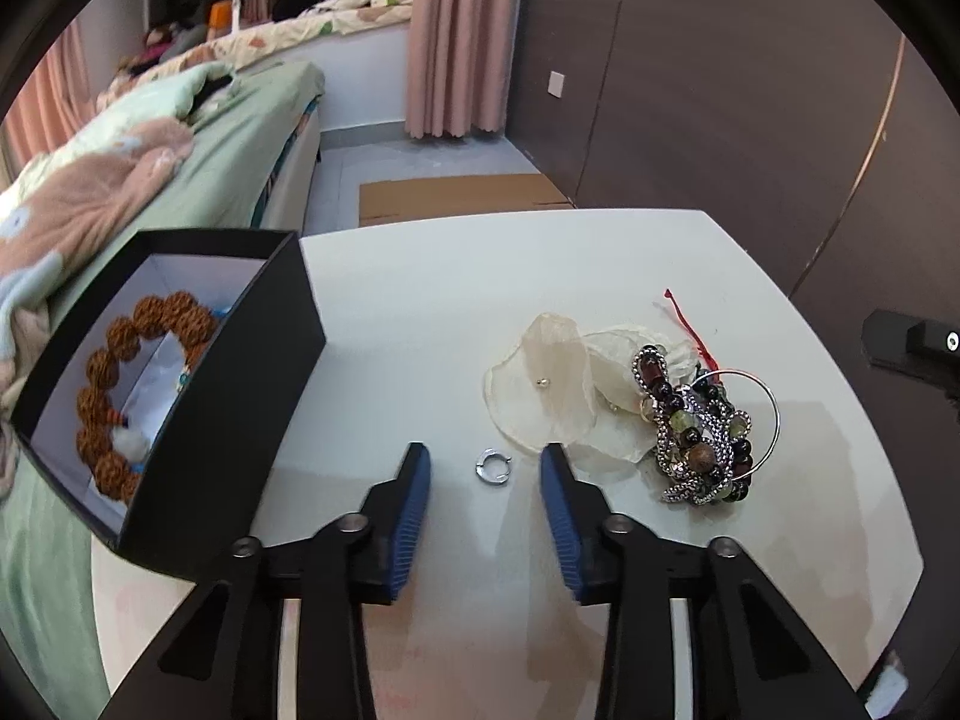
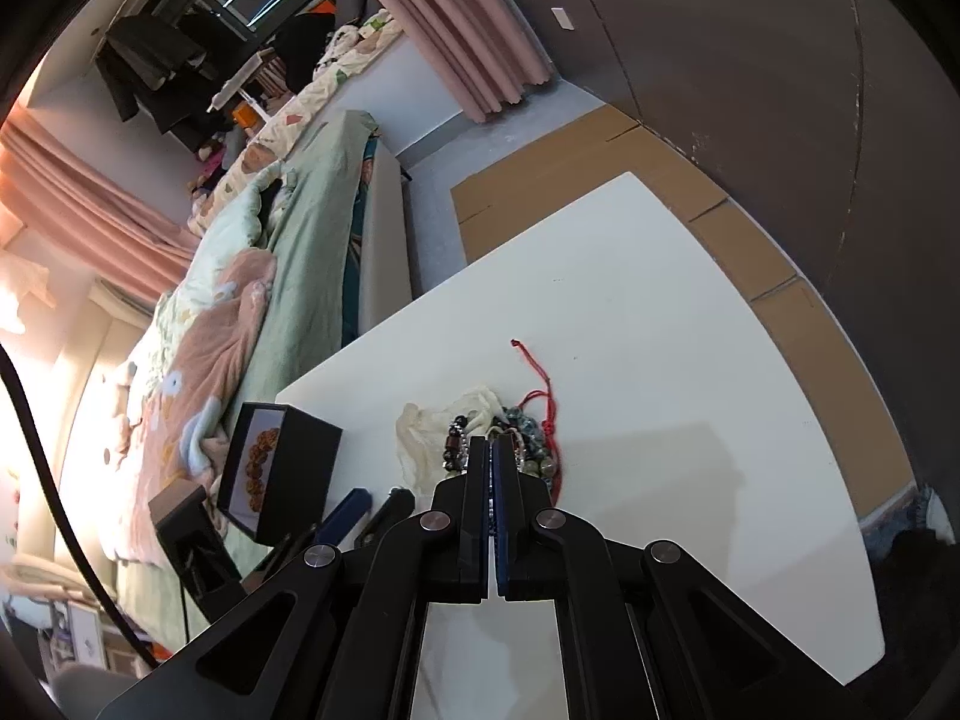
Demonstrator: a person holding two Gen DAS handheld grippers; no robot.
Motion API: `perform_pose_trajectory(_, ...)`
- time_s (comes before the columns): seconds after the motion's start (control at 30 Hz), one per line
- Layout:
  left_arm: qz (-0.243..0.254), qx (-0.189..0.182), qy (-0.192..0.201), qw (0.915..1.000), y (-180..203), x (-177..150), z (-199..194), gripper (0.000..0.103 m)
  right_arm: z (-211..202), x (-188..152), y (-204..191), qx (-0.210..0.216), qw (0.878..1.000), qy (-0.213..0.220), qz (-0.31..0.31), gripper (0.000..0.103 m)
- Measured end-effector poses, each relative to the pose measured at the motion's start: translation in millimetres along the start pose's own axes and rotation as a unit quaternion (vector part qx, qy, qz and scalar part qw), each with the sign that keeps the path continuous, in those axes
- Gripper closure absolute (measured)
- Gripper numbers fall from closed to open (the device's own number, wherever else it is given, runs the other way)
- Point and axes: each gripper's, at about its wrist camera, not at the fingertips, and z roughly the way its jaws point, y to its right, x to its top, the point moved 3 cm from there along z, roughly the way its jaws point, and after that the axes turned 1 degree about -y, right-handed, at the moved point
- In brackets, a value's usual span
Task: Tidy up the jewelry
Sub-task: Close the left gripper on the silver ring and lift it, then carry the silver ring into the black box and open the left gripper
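Low, left gripper (image 1: pixel 485 468) spread, ring (image 1: pixel 492 468) between.

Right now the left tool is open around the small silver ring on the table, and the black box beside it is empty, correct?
Not quite. The left tool is open with the ring between its fingers, but the box is not empty: the left wrist view shows a brown bead bracelet inside it.

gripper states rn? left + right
Left gripper: open, holding nothing, fingers either side of the small silver ring on the table.
Right gripper: shut; whether it holds anything from the jewelry pile cannot be told.
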Motion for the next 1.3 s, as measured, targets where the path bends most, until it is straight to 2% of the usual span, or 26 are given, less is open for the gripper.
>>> perform_pose_trajectory(0.07, 0.012, 0.021, -0.004, 0.9997, 3, 0, 1, 0.08, -1, 1, 1, -0.002, 1.0, 0.001, -0.001, 0.1)
perform_pose_trajectory(0.13, 0.019, 0.016, -0.007, 0.9997, 3, 2, 2, 0.091, -3, 1, 2, -0.003, 1.0, 0.002, -0.001, 0.1)
perform_pose_trajectory(0.33, 0.01, -0.02, -0.01, 0.9997, 1, 3, -1, 0.092, -9, 1, -2, 0.006, 1.0, 0.007, -0.006, 0.1)
perform_pose_trajectory(0.47, 0.0, -0.039, 0.013, 0.9991, 0, 11, -20, 0.092, -8, 0, -5, 0.005, 1.0, 0.008, -0.01, 0.1)
perform_pose_trajectory(0.53, -0.005, -0.048, 0.026, 0.9985, -4, 15, -31, 0.092, 1, -2, -3, -0.008, 1.0, -0.012, -0.008, 0.1)
perform_pose_trajectory(0.6, -0.013, -0.058, 0.033, 0.9977, -8, 17, -39, 0.092, 16, -5, 1, -0.014, 0.999, -0.046, 0.002, 0.092)
perform_pose_trajectory(0.67, -0.021, -0.069, 0.039, 0.9967, -11, 20, -46, 0.092, 29, -8, 8, -0.028, 0.998, -0.06, 0.014, 0.059)
perform_pose_trajectory(0.7, -0.025, -0.072, 0.043, 0.9962, -14, 22, -50, 0.092, 33, -8, 10, -0.038, 0.997, -0.058, 0.017, 0.057)
perform_pose_trajectory(0.9, -0.052, -0.095, 0.063, 0.9921, -34, 32, -69, 0.092, 48, -8, 11, -0.024, 0.997, -0.062, 0.029, 0.058)
perform_pose_trajectory(0.93, -0.055, -0.096, 0.065, 0.9917, -37, 33, -70, 0.092, 51, -9, 10, -0.025, 0.997, -0.064, 0.028, 0.066)
perform_pose_trajectory(0.97, -0.06, -0.097, 0.069, 0.9911, -42, 35, -73, 0.092, 55, -10, 9, -0.025, 0.997, -0.067, 0.027, 0.081)
perform_pose_trajectory(1.0, -0.064, -0.097, 0.071, 0.9907, -46, 35, -75, 0.092, 58, -10, 8, -0.025, 0.997, -0.07, 0.027, 0.09)
perform_pose_trajectory(1.07, -0.072, -0.096, 0.075, 0.99, -53, 37, -78, 0.092, 63, -11, 8, -0.025, 0.997, -0.071, 0.032, 0.099)
perform_pose_trajectory(1.3, -0.097, -0.087, 0.081, 0.9881, -78, 39, -84, 0.092, 47, -8, 2, 0.015, 0.997, -0.043, 0.057, 0.099)
